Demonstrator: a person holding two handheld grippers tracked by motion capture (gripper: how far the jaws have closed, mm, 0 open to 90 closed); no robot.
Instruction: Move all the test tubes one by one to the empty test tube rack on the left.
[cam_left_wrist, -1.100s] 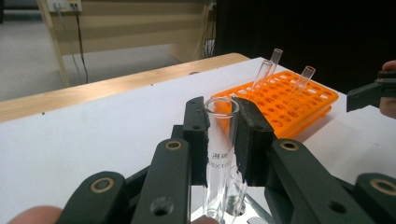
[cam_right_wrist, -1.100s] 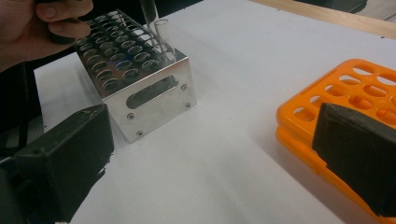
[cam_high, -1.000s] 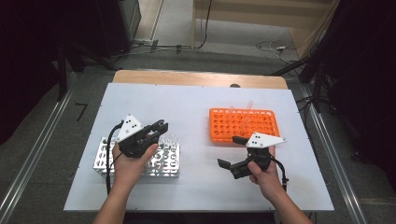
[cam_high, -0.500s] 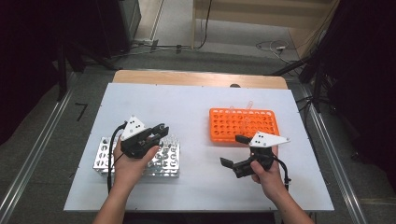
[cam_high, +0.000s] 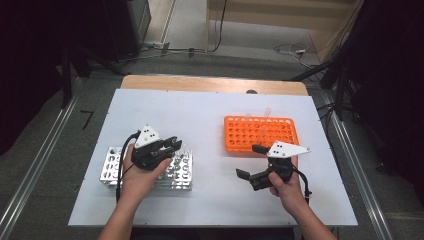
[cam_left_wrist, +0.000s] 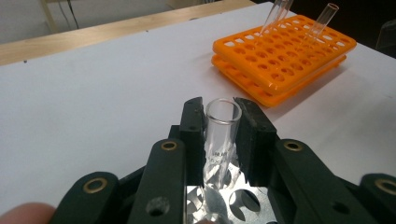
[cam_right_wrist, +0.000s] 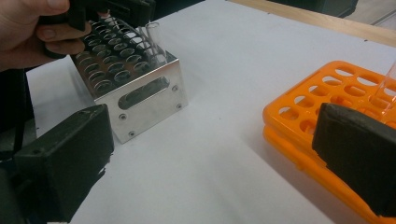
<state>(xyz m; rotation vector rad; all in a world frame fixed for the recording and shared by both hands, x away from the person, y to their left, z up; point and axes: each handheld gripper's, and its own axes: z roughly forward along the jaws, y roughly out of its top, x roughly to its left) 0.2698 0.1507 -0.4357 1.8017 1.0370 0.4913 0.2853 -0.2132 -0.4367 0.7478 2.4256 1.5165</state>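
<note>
My left gripper (cam_high: 172, 145) (cam_left_wrist: 223, 122) is shut on a clear glass test tube (cam_left_wrist: 222, 135). The tube stands upright with its lower end in a hole at the right end of the shiny metal rack (cam_high: 112, 171) (cam_left_wrist: 243, 201). In the right gripper view the same test tube (cam_right_wrist: 156, 39) rises from the metal rack (cam_right_wrist: 140, 91), with the left hand above it. My right gripper (cam_high: 250, 161) (cam_right_wrist: 210, 158) is open with nothing between its jaws, just in front of the orange rack (cam_high: 260, 134) (cam_right_wrist: 327, 100).
Two clear tubes (cam_left_wrist: 322, 18) lean in the far holes of the orange rack (cam_left_wrist: 280, 56). The white table top (cam_high: 200, 115) has a wooden strip (cam_high: 210, 84) along its far edge. Bare white surface lies between the two racks.
My left gripper has sunk slightly with the tube over the metal rack. The right gripper has drifted a little to the right and stays open.
</note>
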